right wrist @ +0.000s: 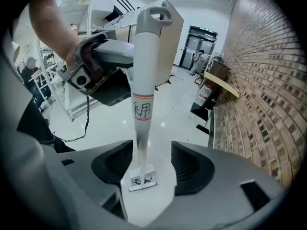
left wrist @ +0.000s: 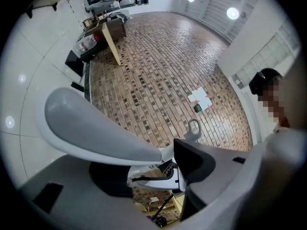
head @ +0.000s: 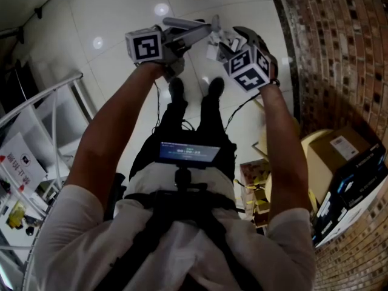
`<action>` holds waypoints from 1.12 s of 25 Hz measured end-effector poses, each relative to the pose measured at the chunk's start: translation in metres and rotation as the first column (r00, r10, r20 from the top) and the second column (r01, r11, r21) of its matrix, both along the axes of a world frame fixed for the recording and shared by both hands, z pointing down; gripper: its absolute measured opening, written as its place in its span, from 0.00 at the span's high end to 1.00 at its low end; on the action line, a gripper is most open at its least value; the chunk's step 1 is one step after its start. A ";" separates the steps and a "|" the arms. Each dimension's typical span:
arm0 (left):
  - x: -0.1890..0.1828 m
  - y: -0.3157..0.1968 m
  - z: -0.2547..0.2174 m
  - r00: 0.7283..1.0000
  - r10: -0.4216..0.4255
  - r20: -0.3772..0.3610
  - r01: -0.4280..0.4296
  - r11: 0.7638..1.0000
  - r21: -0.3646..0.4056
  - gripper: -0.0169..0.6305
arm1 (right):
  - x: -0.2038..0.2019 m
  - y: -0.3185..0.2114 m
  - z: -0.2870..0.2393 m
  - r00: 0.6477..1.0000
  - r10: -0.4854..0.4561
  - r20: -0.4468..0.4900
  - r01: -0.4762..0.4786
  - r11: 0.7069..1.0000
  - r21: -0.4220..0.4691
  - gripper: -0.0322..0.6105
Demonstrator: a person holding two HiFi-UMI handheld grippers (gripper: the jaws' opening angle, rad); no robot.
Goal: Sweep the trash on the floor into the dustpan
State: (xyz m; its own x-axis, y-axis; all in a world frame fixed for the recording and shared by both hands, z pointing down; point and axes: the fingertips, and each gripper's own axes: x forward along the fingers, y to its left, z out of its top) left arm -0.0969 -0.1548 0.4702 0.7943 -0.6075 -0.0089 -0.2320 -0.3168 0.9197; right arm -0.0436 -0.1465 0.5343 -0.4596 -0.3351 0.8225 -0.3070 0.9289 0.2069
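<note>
Both arms reach out straight ahead of the body, the left forearm (head: 115, 126) and right forearm (head: 282, 138) converging so the two hands sit close together at the far end of the head view, above the person's shoes (head: 176, 90) on the white tiled floor (head: 121, 17). The left tongs (left wrist: 151, 169) face the brick wall (head: 339, 41) on the right. They are spread, and the thick grey end of a long handle (right wrist: 144, 80) lies slantwise across them; whether a pad touches it I cannot tell. The right tongs (right wrist: 144, 162) are spread too. The handle rises between them with a gap on each side and ends in a loop. Whether it belongs to a broom or a dustpan is not visible. Near the wall stands a cardboard box (head: 339, 147), its contents out of sight.
</note>
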 end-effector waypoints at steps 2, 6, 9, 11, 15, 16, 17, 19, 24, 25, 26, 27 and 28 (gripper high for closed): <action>-0.002 0.001 0.000 1.000 -0.004 0.003 0.004 1.000 0.001 0.58 | 0.005 0.000 0.001 1.000 0.026 0.004 -0.026 1.000 -0.001 0.56; -0.005 0.005 0.001 1.000 -0.011 0.008 0.011 1.000 -0.002 0.56 | 0.017 0.004 0.000 0.997 0.075 0.007 -0.075 0.997 -0.002 0.53; -0.009 0.008 0.006 0.999 -0.014 0.040 0.014 1.000 -0.012 0.54 | 0.025 0.007 -0.003 0.994 0.105 0.010 -0.105 0.994 -0.002 0.52; -0.012 0.009 0.006 0.999 -0.015 0.047 0.016 1.000 -0.005 0.53 | 0.030 0.009 -0.005 0.992 0.126 0.020 -0.126 0.992 -0.003 0.52; -0.011 0.011 0.004 0.999 -0.008 0.043 0.008 1.000 -0.001 0.52 | 0.044 0.013 -0.006 0.983 0.182 0.023 -0.182 0.983 -0.003 0.50; -0.011 0.012 0.005 0.999 -0.006 0.049 0.006 1.000 -0.005 0.51 | 0.048 0.015 -0.006 0.981 0.194 0.023 -0.194 0.981 -0.002 0.50; -0.012 0.013 0.006 0.999 -0.005 0.054 0.005 1.000 -0.011 0.51 | 0.050 0.017 -0.006 0.978 0.205 0.023 -0.205 0.979 -0.003 0.50; -0.014 0.017 0.008 0.998 -0.002 0.064 0.003 1.000 -0.025 0.51 | 0.054 0.021 -0.007 0.974 0.224 0.020 -0.224 0.975 -0.004 0.50; -0.020 0.025 0.011 0.996 0.008 0.085 -0.006 1.000 -0.026 0.51 | 0.066 0.030 -0.013 0.958 0.285 0.013 -0.286 0.958 0.011 0.50; -0.021 0.028 0.012 0.996 0.010 0.086 -0.007 1.000 -0.027 0.51 | 0.069 0.032 -0.015 0.954 0.299 0.012 -0.299 0.954 0.015 0.49; -0.023 0.030 0.014 0.996 0.010 0.091 -0.007 1.000 -0.031 0.51 | 0.072 0.034 -0.017 0.950 0.311 0.011 -0.312 0.950 0.020 0.49; -0.024 0.033 0.015 0.996 0.010 0.093 -0.007 0.999 -0.035 0.51 | 0.075 0.036 -0.019 0.946 0.324 0.011 -0.324 0.946 0.025 0.50; -0.025 0.037 0.017 0.996 0.012 0.091 -0.008 0.999 -0.039 0.51 | 0.078 0.038 -0.020 0.942 0.337 0.011 -0.337 0.941 0.028 0.49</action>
State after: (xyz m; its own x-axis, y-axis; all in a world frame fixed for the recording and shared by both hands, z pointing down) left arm -0.1223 -0.1177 0.4869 0.7968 -0.5979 0.0876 -0.3128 -0.2840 0.9064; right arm 0.0342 -0.1081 0.5141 -0.3203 -0.4945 0.8080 -0.6022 0.7647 0.2293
